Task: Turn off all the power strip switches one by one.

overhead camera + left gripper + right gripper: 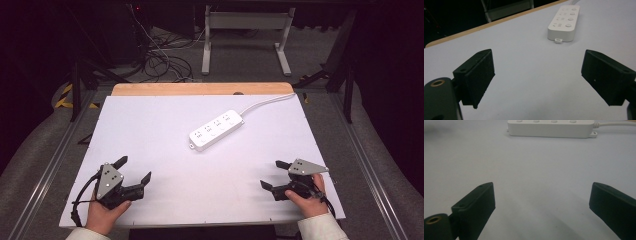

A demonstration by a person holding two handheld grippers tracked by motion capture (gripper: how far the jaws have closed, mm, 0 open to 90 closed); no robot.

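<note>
One white power strip (pixel 216 130) — unlabelled — between two wide-open grippers.

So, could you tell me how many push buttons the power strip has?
4. They run in a row along one long edge of the power strip, one beside each socket group, as the left gripper view shows; none looks hidden.

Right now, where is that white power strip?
In the high view, the power strip lies diagonally mid-table, slightly toward the far edge, its cord running off to the far right.
</note>
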